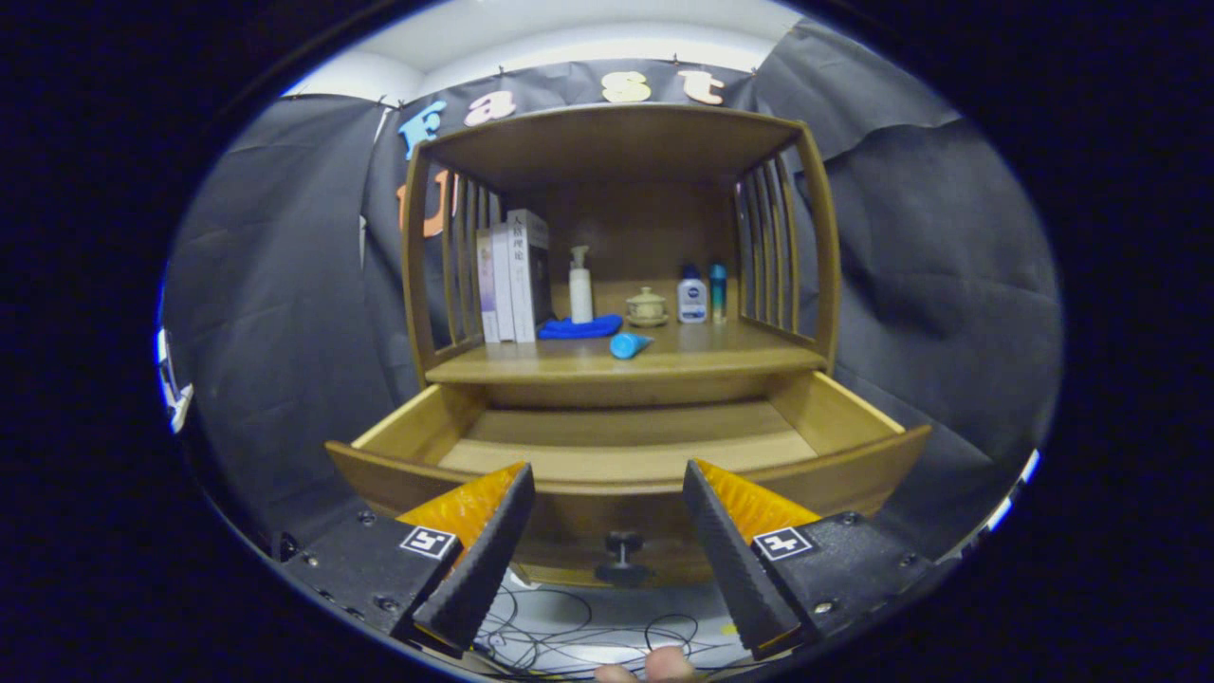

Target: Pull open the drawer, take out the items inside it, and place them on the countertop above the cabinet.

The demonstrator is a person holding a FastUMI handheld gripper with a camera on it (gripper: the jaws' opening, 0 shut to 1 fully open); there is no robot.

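The wooden cabinet's drawer (835, 408) stands pulled out toward me, and the part of its floor that I see is bare. Its dark knob (621, 548) sits on the front panel, low between my fingers. My gripper (607, 489) is open, nothing between its fingers, held in front of the drawer's front edge. On the countertop (721, 359) above the drawer lie a blue cloth (580, 328) and a small blue tube (628, 344) on its side near the front edge.
On the countertop stand several books (512, 275), a white pump bottle (579, 285), a small lidded pot (647, 306), a white bottle (692, 296) and a slim blue bottle (718, 290). Slatted side rails (766, 249) flank the shelf. Cables (569, 631) lie on the floor below. A fingertip (664, 664) shows beneath.
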